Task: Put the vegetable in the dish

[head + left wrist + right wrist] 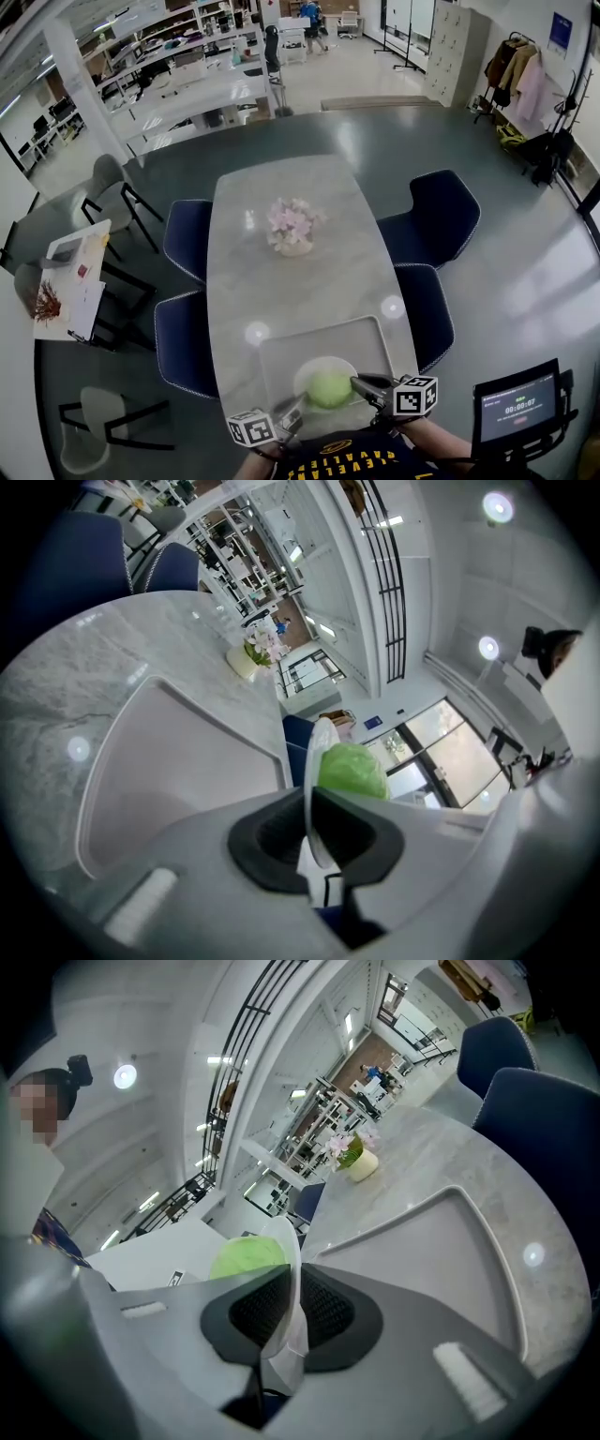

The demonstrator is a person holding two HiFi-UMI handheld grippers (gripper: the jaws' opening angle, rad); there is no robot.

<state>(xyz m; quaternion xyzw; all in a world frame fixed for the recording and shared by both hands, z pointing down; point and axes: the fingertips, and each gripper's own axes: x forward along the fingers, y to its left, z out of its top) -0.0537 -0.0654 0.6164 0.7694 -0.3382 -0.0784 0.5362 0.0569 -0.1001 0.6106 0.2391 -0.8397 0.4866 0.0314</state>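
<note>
- Big open office room, shiny grey floor point(525, 244), white desks and shelving point(187, 66) upper left of head view, coat rack point(525, 75) upper right.
- Long pale marble table point(281, 281) runs down frame centre, ceiling lights reflecting on it.
- Dark blue chairs point(441, 211) on both sides, two left, two right.
- Small side table point(75, 281) with papers at left edge.
- Grey tray point(281, 352) on the table's near end, lower centre.
- Black screen on a stand point(517, 408) lower right.
- White dish point(305, 375) over the tray; can't tell if it rests on it.
- Green vegetable point(330, 388) sits in the dish, lower centre.
- Pot of pink flowers point(294, 228) mid-table, well apart from the tray.
- Left gripper point(298, 405) at the dish's lower left; its own view shows the jaws nipping the dish rim.
- Right gripper point(361, 384) at the dish's right; jaws clamped on the rim too, seen in its own view.
</note>
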